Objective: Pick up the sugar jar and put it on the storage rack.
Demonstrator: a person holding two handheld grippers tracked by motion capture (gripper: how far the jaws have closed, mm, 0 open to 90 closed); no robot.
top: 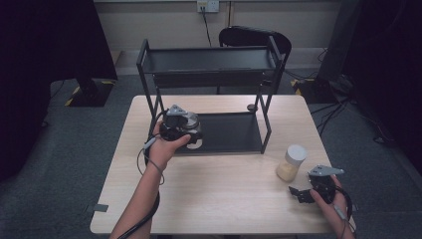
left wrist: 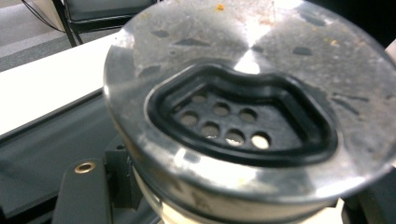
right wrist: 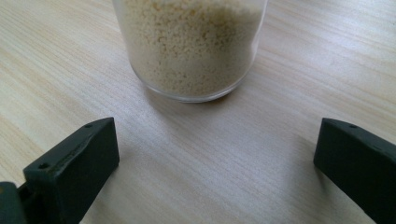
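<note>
A jar with a round metal lid sits right in front of the left gripper's camera. The lid has a black-rimmed opening with several holes. My left gripper is shut on this jar at the front left of the black rack's lower shelf; one black finger shows beside it. A glass jar of pale yellow granules with a white cap stands on the table's right side. My right gripper rests open on the wood just short of that jar, jaws wide apart and empty.
The two-tier black metal rack stands at the back middle of the light wooden table, its posts flanking the lower shelf. A small dark round object lies by the rack's right rear post. A black chair stands behind the table.
</note>
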